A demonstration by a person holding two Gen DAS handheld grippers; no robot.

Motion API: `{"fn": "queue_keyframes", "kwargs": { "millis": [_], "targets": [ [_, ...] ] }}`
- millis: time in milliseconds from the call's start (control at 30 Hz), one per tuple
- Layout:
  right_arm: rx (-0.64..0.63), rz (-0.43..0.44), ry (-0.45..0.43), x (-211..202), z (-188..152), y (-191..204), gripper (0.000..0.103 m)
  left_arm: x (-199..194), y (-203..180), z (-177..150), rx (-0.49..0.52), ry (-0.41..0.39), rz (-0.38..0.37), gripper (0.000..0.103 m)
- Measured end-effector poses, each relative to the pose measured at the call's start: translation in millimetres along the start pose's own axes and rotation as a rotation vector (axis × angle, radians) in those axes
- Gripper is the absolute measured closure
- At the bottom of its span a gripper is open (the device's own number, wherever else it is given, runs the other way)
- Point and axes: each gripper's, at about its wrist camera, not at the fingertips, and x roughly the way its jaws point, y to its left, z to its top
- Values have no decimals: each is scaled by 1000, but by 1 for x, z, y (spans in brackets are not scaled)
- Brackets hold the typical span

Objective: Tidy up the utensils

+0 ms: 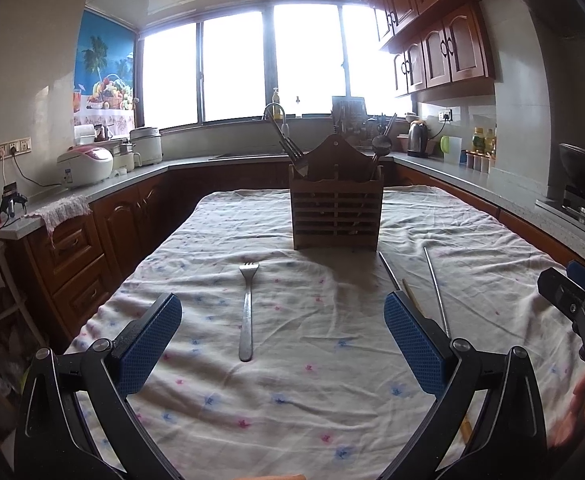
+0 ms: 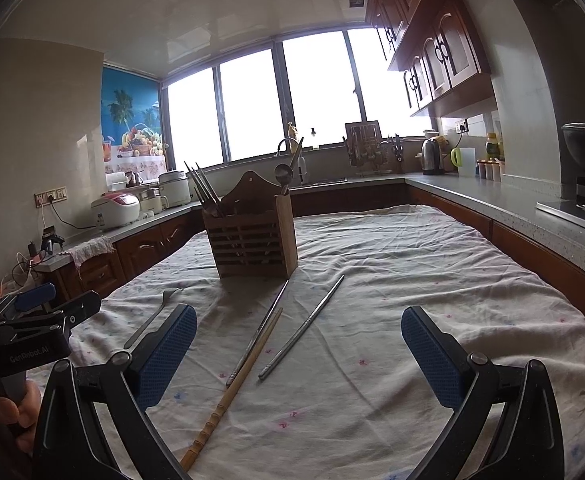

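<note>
Blue textured pads face each other across a wide gap on the left gripper [image 1: 283,340], spread apart and holding nothing above the tablecloth [image 1: 312,400]. The steel fork [image 1: 247,312] lies between them, tines pointing at the wooden utensil holder [image 1: 336,212] that stands further up the table.

The right gripper [image 2: 298,356] is likewise spread and empty. Ahead of it lie two metal chopsticks [image 2: 302,328] and one bamboo chopstick [image 2: 234,388]; the bamboo one seems to touch the nearer metal stick, though the angle makes that uncertain.

The likely step is picking up the fork. To do it well:
- Lower the pads to either side of the handle's middle and close across its narrow width.
- Press lightly, since the soft cloth may bunch.
- Lift, tip the fork upright, and drop it into a free compartment of the holder.
</note>
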Motion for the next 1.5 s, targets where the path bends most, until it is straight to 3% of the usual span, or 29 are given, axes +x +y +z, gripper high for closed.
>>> {"fn": "queue_keyframes", "kwargs": {
  "millis": [1500],
  "targets": [
    [15,10,2,2,3,2,0,2,0,-3,15,5,3,0]
  ]
}}
